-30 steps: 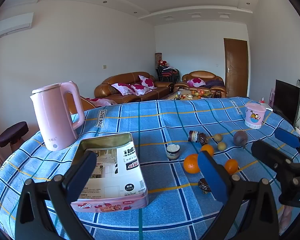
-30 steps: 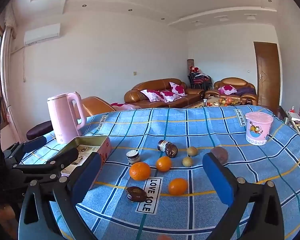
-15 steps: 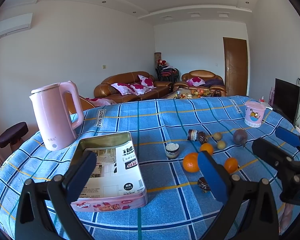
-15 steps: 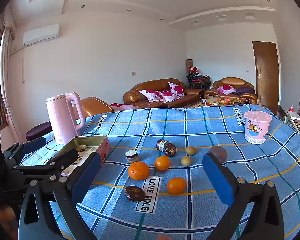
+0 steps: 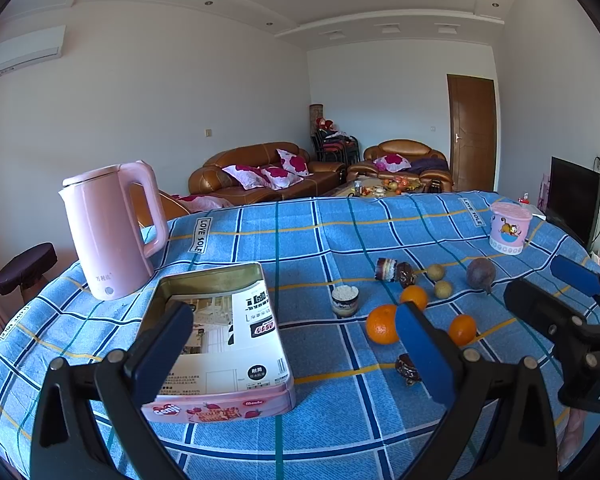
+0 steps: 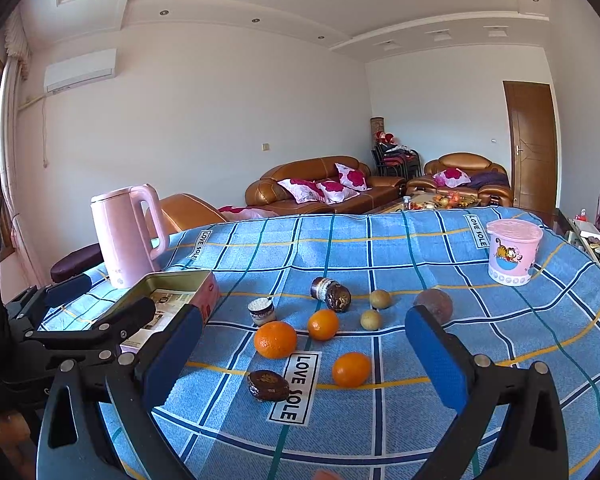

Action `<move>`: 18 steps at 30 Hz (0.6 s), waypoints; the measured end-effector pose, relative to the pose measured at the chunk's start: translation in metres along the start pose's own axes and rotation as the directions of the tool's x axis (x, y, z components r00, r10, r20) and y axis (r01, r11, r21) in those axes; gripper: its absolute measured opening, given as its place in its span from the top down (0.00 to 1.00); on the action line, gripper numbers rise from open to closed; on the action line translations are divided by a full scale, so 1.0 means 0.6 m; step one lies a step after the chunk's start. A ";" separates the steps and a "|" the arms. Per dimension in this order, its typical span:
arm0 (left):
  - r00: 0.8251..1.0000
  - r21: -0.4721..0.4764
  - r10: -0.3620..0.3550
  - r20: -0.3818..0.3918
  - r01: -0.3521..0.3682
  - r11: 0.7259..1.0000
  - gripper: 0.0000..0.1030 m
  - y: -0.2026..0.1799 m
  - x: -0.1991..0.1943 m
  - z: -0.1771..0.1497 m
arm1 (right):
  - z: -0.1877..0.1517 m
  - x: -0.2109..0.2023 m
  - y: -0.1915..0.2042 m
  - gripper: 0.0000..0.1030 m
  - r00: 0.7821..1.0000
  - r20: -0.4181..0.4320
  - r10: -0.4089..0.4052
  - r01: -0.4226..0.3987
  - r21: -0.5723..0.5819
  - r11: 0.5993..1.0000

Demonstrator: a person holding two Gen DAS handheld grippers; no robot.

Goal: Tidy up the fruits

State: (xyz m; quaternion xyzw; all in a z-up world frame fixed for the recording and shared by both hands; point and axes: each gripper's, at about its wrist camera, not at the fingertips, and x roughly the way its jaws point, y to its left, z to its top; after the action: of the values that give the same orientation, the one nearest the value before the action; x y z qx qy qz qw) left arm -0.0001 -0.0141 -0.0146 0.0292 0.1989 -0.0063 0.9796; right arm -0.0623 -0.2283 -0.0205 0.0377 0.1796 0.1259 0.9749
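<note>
Three oranges lie on the blue checked tablecloth: a large orange [image 6: 275,339], a middle orange [image 6: 323,324] and a near orange [image 6: 351,369]. Two small yellow-green fruits [image 6: 380,299] and a dark purple fruit [image 6: 433,305] lie behind them. An open pink tin [image 5: 216,336] with a printed sheet inside sits at the left. My left gripper [image 5: 296,356] hovers open over the tin's near end. My right gripper [image 6: 300,360] is open above the near oranges, holding nothing. In the left wrist view the large orange [image 5: 381,324] shows beside the right finger.
A pink kettle [image 5: 112,228] stands behind the tin. A pink lidded cup [image 6: 512,256] is at the far right. A small white-filled jar [image 6: 262,311], a tipped dark jar [image 6: 332,294] and a round chocolate snack [image 6: 268,385] lie among the fruit. The table's near edge is just below the grippers.
Both views have shifted only slightly, as the grippers drift a little nearer the table. Nothing was grasped or moved.
</note>
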 end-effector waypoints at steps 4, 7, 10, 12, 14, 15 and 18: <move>1.000 0.000 0.000 0.000 0.000 1.000 0.00 0.000 0.000 -0.001 | -0.001 0.000 0.000 0.01 1.000 -0.002 0.000 0.000 0.000 1.000; 1.000 0.000 0.000 -0.001 0.000 1.000 0.00 -0.001 0.000 -0.001 | -0.002 0.001 0.000 0.01 1.000 -0.003 0.000 0.000 0.000 1.000; 1.000 0.001 0.000 -0.001 0.000 1.000 0.00 0.000 0.000 -0.001 | -0.003 0.002 0.000 0.01 1.000 -0.003 0.001 -0.001 0.001 1.000; 1.000 0.000 0.001 0.000 -0.001 1.000 0.00 0.000 0.000 -0.001 | -0.003 0.002 0.000 0.01 1.000 -0.003 0.000 0.000 0.000 1.000; 1.000 0.000 0.000 -0.001 0.000 1.000 0.00 -0.001 0.000 -0.001 | -0.003 0.002 0.000 0.01 1.000 -0.004 0.001 -0.001 0.001 1.000; 1.000 0.000 0.001 -0.002 -0.001 1.000 0.00 -0.001 0.000 -0.002 | -0.003 0.002 0.000 0.01 1.000 -0.004 0.001 -0.001 0.001 1.000; 1.000 0.000 0.001 -0.003 -0.001 1.000 0.00 -0.001 0.000 -0.003 | -0.003 0.002 0.000 0.01 1.000 -0.004 0.000 0.000 0.000 1.000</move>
State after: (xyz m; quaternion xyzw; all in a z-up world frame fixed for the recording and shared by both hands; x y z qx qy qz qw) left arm -0.0009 -0.0147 -0.0166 0.0294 0.2001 -0.0057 0.9793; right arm -0.0619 -0.2280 -0.0226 0.0375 0.1817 0.1257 0.9746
